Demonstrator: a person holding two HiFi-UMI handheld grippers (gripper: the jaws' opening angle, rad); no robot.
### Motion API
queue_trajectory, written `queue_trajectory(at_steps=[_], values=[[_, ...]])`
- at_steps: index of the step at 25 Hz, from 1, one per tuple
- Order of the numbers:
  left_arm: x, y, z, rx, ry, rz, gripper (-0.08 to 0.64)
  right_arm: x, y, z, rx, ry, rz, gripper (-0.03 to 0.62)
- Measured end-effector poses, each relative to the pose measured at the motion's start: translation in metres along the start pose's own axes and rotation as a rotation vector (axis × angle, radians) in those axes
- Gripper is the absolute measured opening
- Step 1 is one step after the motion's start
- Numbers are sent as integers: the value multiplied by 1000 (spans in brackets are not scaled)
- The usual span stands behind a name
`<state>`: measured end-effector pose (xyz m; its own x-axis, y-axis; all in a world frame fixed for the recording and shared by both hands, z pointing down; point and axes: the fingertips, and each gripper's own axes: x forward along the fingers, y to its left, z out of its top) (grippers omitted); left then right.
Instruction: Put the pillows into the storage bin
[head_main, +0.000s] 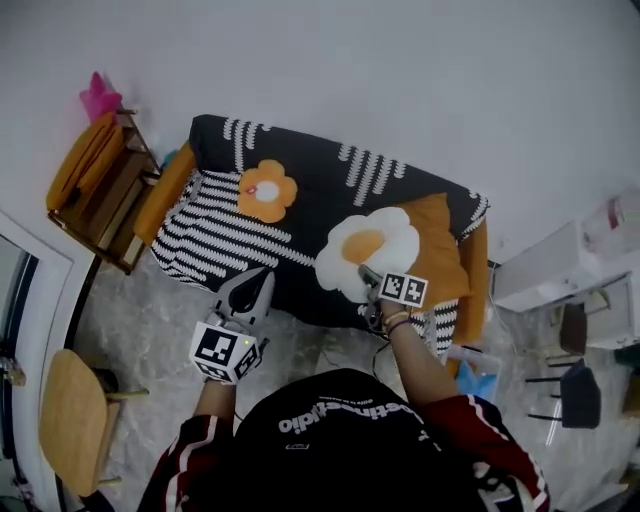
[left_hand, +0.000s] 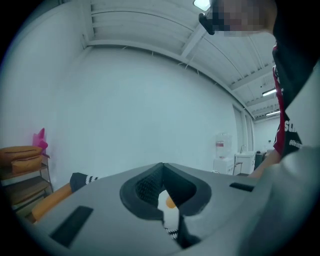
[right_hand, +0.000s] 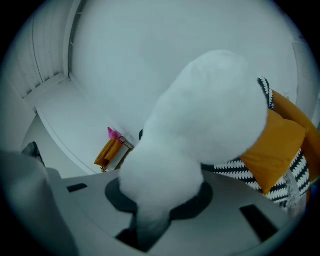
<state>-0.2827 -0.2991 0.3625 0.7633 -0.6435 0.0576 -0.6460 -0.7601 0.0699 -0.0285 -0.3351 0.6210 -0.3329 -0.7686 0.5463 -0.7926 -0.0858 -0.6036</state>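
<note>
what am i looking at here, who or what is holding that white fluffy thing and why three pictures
There is no robot here: a person holds a hand-held gripper in each hand. The head view looks down from a camera on the person's head. The other two come from cameras riding on each gripper, looking along its jaws. The right gripper has its jaws clamped on a fried-egg pillow; that is the white fluff filling its own view. The left gripper is shut and empty. On the striped sofa lie a flower pillow and an orange cushion.
</note>
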Motion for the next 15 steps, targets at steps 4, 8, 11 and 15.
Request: queue_trajectory(at_steps=[4, 8, 11, 15], values=[[-19, -18, 10, 30, -33, -50, 3, -34, 35, -10, -7, -74, 25, 117], [-23, -42, 12, 13, -48, -117, 3, -69, 54, -14, 4, -138, 40, 117], [-20, -55, 13, -1, -54, -164, 3, -94, 56, -14, 15, -183, 36, 117], [-14, -81, 16, -3, -55, -227, 3, -133, 41, -13, 50, -256, 11, 117]])
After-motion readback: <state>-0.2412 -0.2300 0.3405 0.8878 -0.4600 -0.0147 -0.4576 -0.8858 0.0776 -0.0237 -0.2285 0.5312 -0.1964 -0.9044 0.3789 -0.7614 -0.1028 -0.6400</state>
